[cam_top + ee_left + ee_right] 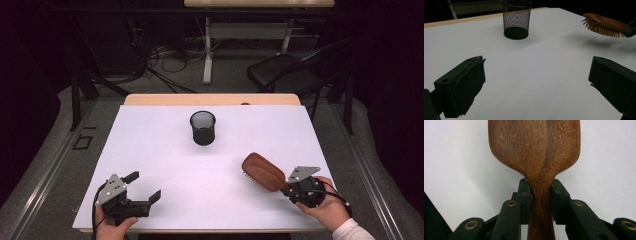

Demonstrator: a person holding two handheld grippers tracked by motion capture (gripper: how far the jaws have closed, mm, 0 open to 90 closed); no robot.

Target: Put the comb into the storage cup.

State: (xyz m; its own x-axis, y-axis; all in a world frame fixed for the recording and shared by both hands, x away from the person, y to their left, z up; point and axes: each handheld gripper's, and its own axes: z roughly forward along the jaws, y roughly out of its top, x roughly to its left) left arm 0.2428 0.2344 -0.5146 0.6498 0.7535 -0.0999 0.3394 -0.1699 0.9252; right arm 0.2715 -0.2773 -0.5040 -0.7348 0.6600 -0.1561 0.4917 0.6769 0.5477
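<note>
A wooden hairbrush [263, 171] hangs above the white table near its right front, bristles down, pointing toward the middle. My right gripper [289, 188] is shut on its handle; the right gripper view shows both pads pressed on the narrow handle [541, 202] below the broad brush back [534, 145]. My left gripper [145, 186] rests at the front left, jaws wide open with nothing between them [536, 85]. A black mesh cup [203, 127] stands upright mid-table toward the back, also seen in the left gripper view [516, 18] with the hairbrush [607, 25] at right.
A white sheet [165, 150] covers the table, with a wooden strip [210, 99] at its far edge. A black chair [290, 70] and another table's legs stand on the floor beyond.
</note>
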